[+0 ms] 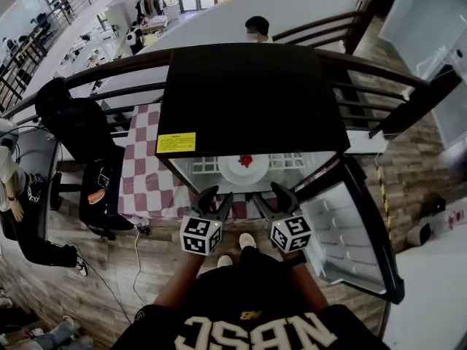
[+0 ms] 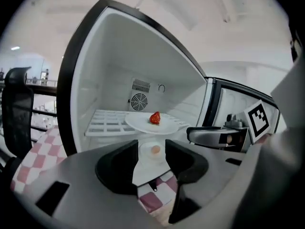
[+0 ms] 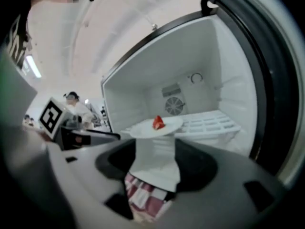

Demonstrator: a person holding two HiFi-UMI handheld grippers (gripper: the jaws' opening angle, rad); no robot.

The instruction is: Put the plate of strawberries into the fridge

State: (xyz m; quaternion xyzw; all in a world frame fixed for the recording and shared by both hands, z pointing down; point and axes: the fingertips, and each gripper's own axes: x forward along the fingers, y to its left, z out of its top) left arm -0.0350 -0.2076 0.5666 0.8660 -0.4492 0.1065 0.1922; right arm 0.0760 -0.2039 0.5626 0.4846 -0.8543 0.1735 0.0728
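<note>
- Head view: shows plate [image 1: 234, 173] with strawberry [image 1: 246, 160] at front edge of shelf [image 1: 207, 165] inside open fridge [image 1: 248, 93].
- Holds left gripper [image 1: 218, 194] and right gripper [image 1: 267, 192] spread, empty, just outside.

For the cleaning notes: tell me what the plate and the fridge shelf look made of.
Plate: plain white, smooth thin rim, probably ceramic, possibly melamine. Fridge shelf: white grid of thin bars, likely coated wire or moulded plastic.

Office mezzanine; desks [image 1: 84, 48], railing [image 1: 109, 66], swivel chair [image 1: 73, 126]
</note>
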